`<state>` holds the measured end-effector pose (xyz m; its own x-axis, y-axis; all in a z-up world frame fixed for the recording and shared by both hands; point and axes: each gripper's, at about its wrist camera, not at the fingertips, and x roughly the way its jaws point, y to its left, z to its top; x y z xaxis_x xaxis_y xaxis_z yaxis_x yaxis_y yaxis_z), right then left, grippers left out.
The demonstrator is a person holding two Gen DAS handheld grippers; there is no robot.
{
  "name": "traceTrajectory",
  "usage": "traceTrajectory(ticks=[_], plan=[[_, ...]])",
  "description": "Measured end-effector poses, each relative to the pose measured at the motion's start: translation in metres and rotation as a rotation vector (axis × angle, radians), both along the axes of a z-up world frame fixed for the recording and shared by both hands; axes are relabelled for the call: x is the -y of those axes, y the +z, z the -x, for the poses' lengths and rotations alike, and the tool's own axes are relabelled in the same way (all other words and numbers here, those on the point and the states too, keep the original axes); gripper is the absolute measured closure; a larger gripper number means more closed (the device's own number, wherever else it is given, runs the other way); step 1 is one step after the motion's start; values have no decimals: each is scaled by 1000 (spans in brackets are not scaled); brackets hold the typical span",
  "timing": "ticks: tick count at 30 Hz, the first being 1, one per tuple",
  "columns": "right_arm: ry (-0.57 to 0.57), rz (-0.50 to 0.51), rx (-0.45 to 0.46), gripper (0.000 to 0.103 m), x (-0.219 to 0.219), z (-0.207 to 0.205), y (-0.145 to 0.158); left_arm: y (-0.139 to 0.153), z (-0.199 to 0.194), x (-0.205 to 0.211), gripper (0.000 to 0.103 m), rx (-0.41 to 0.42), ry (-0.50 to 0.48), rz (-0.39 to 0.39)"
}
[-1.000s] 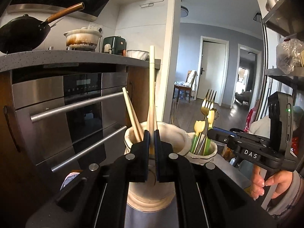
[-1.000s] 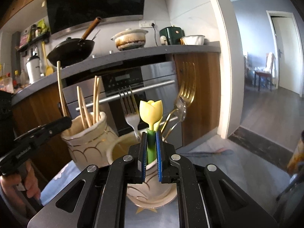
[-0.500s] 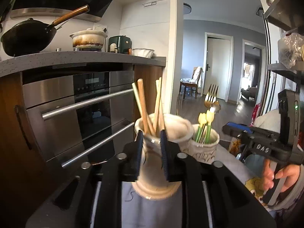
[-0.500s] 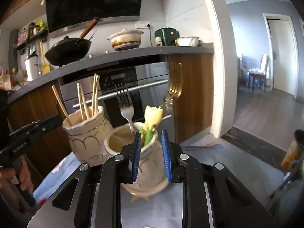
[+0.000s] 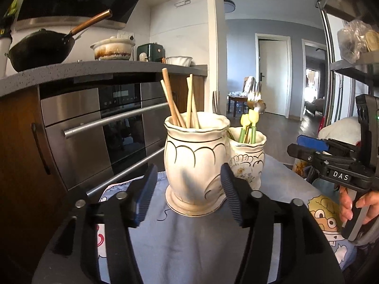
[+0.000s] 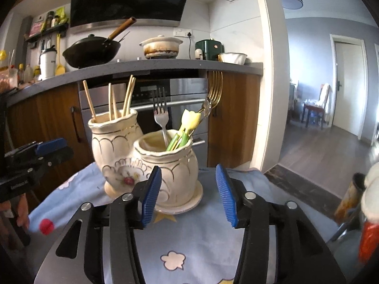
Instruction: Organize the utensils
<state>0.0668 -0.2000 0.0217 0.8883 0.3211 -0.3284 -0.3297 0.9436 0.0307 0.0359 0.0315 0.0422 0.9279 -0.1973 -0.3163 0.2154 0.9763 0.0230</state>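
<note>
On the blue cloth stands a tall cream vase [image 5: 194, 163] holding several wooden chopsticks [image 5: 174, 105]. Touching it on the right is a smaller cream vase [image 5: 248, 156] with green tulip-handled utensils [image 5: 251, 125] and forks. My left gripper [image 5: 188, 177] sits low in front of the tall vase, jaws opening, pads clear of it. The right wrist view has the small vase [image 6: 173, 165] in front, with a steel fork [image 6: 160, 113], and the tall vase [image 6: 111, 146] behind. My right gripper [image 6: 187, 172] is before the small vase, jaws opening, nothing gripped.
A blue cartoon tablecloth [image 6: 184, 248] covers the table. Behind it runs a kitchen counter [image 5: 94, 69] with a wok [image 5: 40, 49] and a pot, over a steel oven [image 5: 99, 127]. A metal shelf [image 5: 350, 71] stands right. A hand [image 5: 355, 206] holds the right gripper [image 5: 300, 146].
Both grippers went from shut to open. The left let a chopstick go into the tall vase, the right a tulip-handled utensil into the small vase. Both pulled back and sank a little.
</note>
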Motion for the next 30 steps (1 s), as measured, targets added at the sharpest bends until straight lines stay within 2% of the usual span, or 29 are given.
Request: traceTrajectory(ticks=[3,6,9,15,22,30], plan=[[-5,14,34,42,0,9,-3,-4,4,2,34,6,-5,4],[4,17,53,37,-1,14,-5,-11,6,5,31,4,-5,-4],[5,5,71,29,1,17,-5,-16,9,6,23,16,1,-9],[3,-20,90,22,5,21,-6,-16,11,0,12,29,25,16],[-8,-8,107,14,3,24,-6,-14,16,0,8,54,22,12],[-22,-9,122,12,3,27,-6,-13,17,0,6,63,24,13]])
